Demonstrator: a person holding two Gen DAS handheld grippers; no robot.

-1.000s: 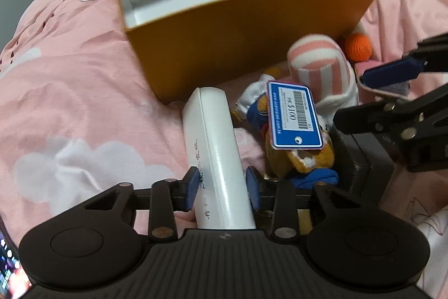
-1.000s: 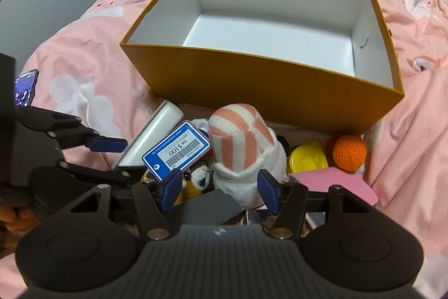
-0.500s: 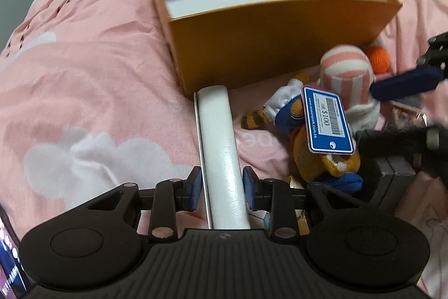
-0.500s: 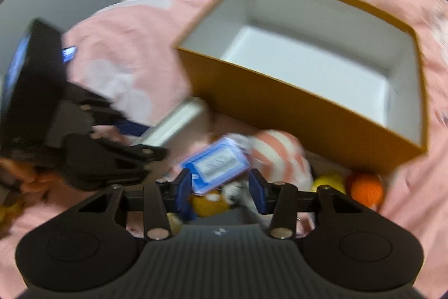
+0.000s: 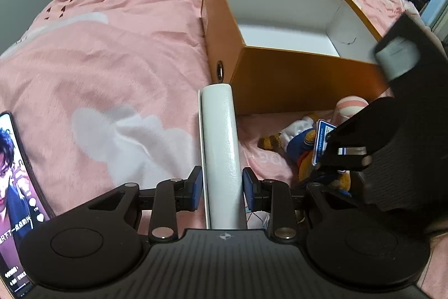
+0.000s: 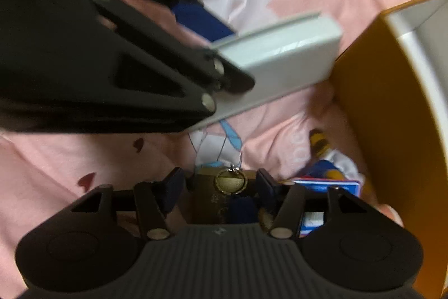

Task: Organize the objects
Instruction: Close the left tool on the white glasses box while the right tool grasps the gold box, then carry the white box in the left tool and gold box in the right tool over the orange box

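Note:
My left gripper [image 5: 222, 187] is shut on a long white book [image 5: 221, 136], held spine-up with a blue pad on each side. The right wrist view shows this book [image 6: 282, 55] hanging above the bedding, beside the open orange box [image 6: 378, 102]. My right gripper [image 6: 219, 187] points straight down and its jaws are opening. A brass padlock-like piece with a key ring [image 6: 229, 182] lies between its pads, apart from them. A plush toy [image 5: 299, 145] with a blue price tag [image 5: 322, 139] lies in front of the orange box [image 5: 294, 80], which has a bare white inside.
Pink bedding [image 5: 112, 60] covers the whole surface. A phone [image 5: 14, 187] playing a video lies at the left edge. A pink-and-white striped soft item [image 5: 350, 105] rests against the box's front wall. The right tool's black housing [image 5: 397, 159] hides the items at the right.
My left gripper closed on the white book and carried it left, off the pile. My right gripper swung from facing the box to pointing straight down over the brass piece.

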